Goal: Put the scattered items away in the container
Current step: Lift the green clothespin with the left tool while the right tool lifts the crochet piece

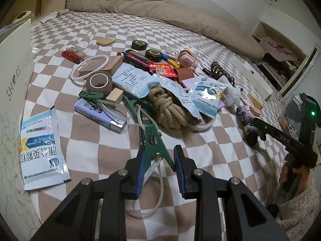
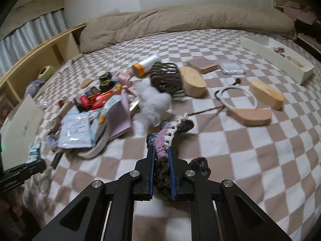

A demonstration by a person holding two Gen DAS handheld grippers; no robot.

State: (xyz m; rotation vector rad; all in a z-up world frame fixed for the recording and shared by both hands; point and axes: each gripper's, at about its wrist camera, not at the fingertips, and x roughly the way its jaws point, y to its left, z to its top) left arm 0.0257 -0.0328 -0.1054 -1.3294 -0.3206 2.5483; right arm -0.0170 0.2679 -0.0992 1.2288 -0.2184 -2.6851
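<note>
Checkered bedding [image 2: 250,150] in beige and white covers the bed where the clutter lies, with a tan quilt [image 2: 180,20] bunched along the far edge. On it, the right gripper [image 2: 162,172] is pinching a crocheted yarn piece [image 2: 166,134] in purple, white and dark blue, its pads [image 2: 152,166] pressed against the middle while both ends droop loose over the cover. This piece looks soft, light and floppy, so it should squash rather than slip, and a hold near its thick centre seems safest, since a loose end could snag on neighbours. Just beyond it sit a white cotton tuft [image 2: 154,102], a dark spiral hair clip [image 2: 166,78] and several wooden blocks [image 2: 194,82]. A shallow white box [image 2: 276,58] lies far right; whether it is the container meant I cannot tell. The left gripper [image 1: 158,170] is closed on a green plastic clamp [image 1: 153,142], stiff and smooth, with clear tubing [image 1: 160,182] trailing beneath. Ahead of it are a coil of rope [image 1: 168,106], tape roll [image 1: 99,82] and medicine sachets [image 1: 41,146]; a tall white shoe box [image 1: 14,80] stands at the left.
</note>
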